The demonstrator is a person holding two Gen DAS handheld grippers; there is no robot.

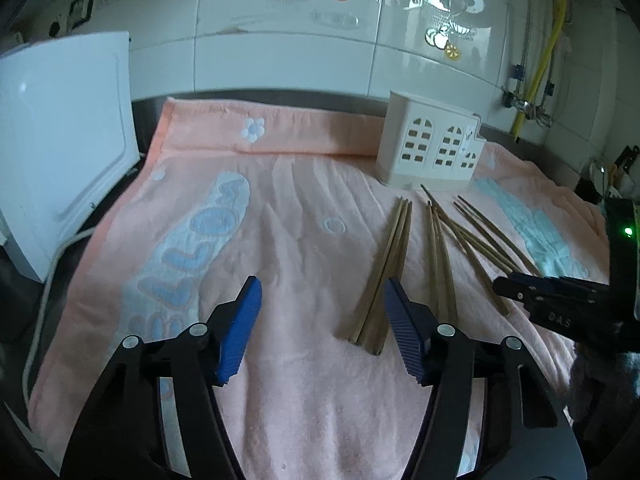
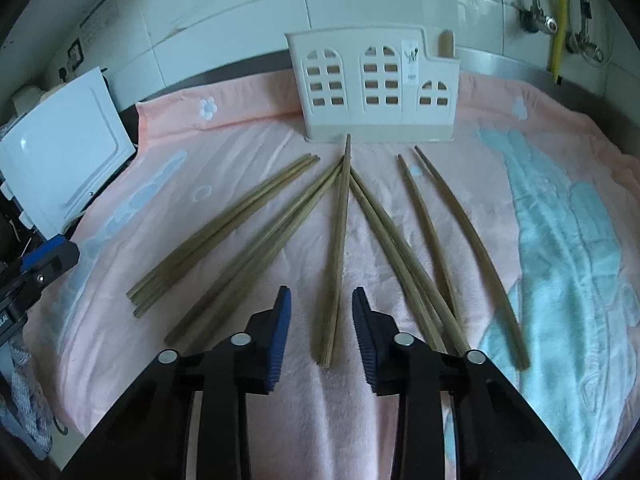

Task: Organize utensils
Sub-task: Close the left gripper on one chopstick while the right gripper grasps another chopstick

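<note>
Thin brown wooden chopsticks (image 2: 334,264) on pink towel (image 2: 280,420): light, stiff, roll-prone; grip mid-shaft. Right gripper (image 2: 322,336) and left gripper (image 1: 322,320) jaws apart, empty.

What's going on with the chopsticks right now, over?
Left tool open, empty. Right tool open, astride one chopstick pair, not gripping. Chopsticks fanned on pink towel; white holder upright behind. Nothing blocking.
</note>
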